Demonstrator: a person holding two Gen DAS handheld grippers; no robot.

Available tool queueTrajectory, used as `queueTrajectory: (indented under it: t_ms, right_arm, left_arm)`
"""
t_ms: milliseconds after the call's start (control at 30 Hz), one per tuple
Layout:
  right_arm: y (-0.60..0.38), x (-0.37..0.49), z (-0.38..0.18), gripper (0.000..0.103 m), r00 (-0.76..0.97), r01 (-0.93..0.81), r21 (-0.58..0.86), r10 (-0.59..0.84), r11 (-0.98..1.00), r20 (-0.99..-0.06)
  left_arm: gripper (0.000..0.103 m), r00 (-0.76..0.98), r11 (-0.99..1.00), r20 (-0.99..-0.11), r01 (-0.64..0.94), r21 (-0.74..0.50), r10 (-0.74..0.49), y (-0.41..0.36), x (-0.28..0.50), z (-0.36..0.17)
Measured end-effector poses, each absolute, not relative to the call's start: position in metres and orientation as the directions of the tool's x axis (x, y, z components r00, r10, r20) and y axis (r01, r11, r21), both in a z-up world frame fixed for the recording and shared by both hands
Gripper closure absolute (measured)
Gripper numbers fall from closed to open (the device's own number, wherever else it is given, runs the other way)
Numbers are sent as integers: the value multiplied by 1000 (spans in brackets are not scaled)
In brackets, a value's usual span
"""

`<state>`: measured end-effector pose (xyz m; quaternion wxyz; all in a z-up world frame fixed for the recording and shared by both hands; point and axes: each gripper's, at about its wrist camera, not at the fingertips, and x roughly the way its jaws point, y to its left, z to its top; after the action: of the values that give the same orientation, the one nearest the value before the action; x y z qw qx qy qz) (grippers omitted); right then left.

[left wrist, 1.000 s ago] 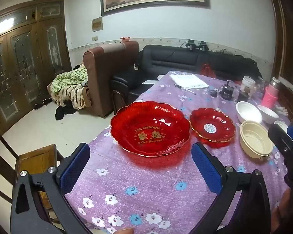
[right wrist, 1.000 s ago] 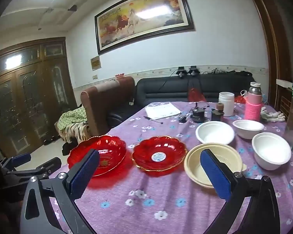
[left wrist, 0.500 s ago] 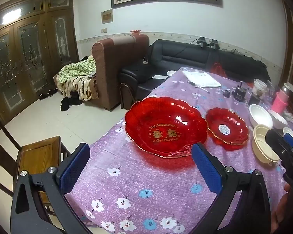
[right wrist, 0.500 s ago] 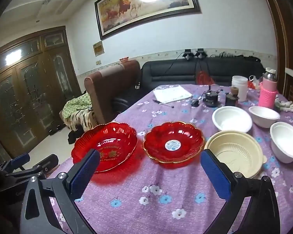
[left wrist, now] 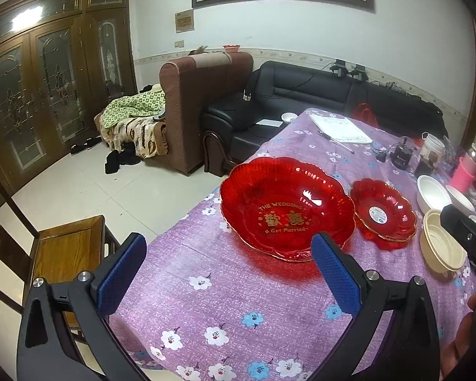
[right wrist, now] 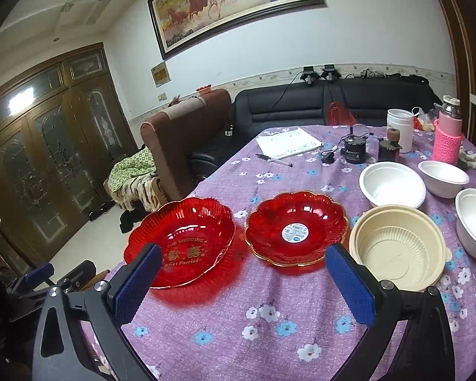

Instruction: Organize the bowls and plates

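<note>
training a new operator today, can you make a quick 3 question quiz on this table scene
1. True or false: the right gripper is shut on a plate.
2. Which dish bears a round white sticker in its centre? A) the large red plate B) the small red plate C) the beige bowl
3. Fill in: besides the beige bowl, ____ white bowls stand on the table.

Key:
1. False; both it and the left gripper are open and hold nothing.
2. B.
3. Three.
</note>
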<state>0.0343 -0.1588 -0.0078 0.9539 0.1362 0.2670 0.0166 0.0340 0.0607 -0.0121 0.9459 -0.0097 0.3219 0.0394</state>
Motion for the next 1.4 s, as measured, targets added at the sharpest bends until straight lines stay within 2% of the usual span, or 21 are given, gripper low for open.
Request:
queueTrajectory:
  t_ms: [733, 1200, 1400]
  right_arm:
    - [-150, 57, -10, 1, 837, 26, 295, 141, 955, -529]
    - [-144, 94, -26, 1, 786, 13, 363, 215, 932, -580]
    - [-146, 107, -30, 1, 768, 5, 399, 252, 917, -588]
  left_arm:
    - [0, 771, 995, -631, -97, 11, 83, 68, 49, -20]
    - [0, 724, 990, -678, -136, 37, 125, 74, 82, -39]
    - [0, 677, 988, -726, -156, 19, 121, 89, 103, -49]
